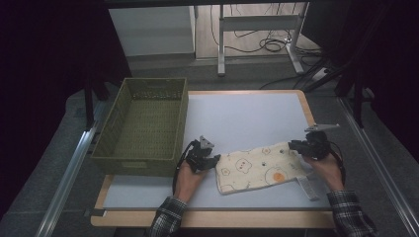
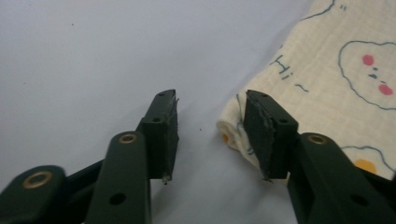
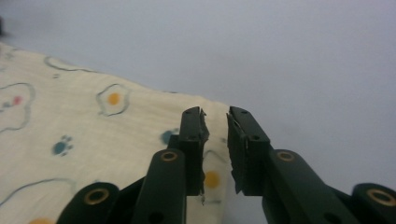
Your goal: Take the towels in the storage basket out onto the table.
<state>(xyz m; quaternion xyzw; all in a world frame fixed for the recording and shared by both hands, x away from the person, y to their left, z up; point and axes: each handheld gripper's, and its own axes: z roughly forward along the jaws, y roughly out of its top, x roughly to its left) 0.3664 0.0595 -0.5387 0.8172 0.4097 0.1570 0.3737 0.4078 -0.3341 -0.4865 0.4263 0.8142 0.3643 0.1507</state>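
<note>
Where the cream cloth [image 1: 257,167] lies flat on the pale mat [image 1: 247,118] near the front edge, a gripper sits at each of its short ends. The left gripper [image 1: 210,160], held in the person's left hand [image 1: 188,177], rests at the cloth's left corner between the cloth and the green woven basket [image 1: 143,126]. In the left gripper view its jaws stand clearly apart with bare mat between them; the right-hand jaw lies against the folded corner of the cloth [image 2: 327,70], but nothing is pinched. The right gripper [image 1: 296,146] hovers at the cloth's right end. In the right gripper view its jaws are parted by a narrow gap, over the edge of the cloth [image 3: 93,135], and hold nothing.
</note>
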